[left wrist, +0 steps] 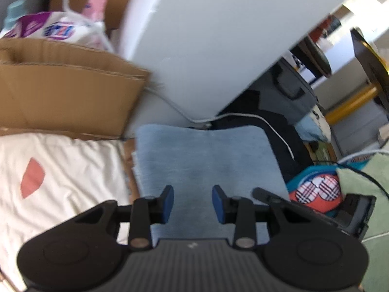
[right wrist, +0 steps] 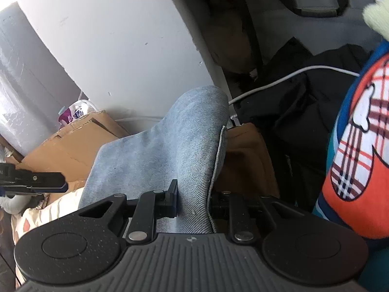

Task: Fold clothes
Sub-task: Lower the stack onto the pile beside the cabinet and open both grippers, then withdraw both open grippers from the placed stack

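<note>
Holding the folded denim piece (right wrist: 170, 146) in my right gripper (right wrist: 194, 199): jaws narrowed onto a bunched fold of it, pads pressing the cloth, stitched hem edge running up the right side. Fabric is light blue, faded, fine twill weave, thick and stiff enough to stand up in a rounded hump ahead of the fingers.

My left gripper (left wrist: 192, 203) is above the same denim (left wrist: 206, 160), blue pads partly apart, nothing between them, not touching cloth. From this view the denim lies flat as a rough rectangle, soft rounded corners, frayed left edge.

The denim sits on a cream wrinkled bedsheet (left wrist: 73, 170) with a coral leaf-shaped print, at the sheet's right edge. Corrugated brown cardboard (left wrist: 68, 92) lies flat just behind it. A white smooth panel (left wrist: 206, 36) leans beyond. A white cable (left wrist: 267, 126) curves over dark cloth to the right. An orange-and-plaid plush cushion (right wrist: 359, 133) sits right of the denim, near but apart.
</note>
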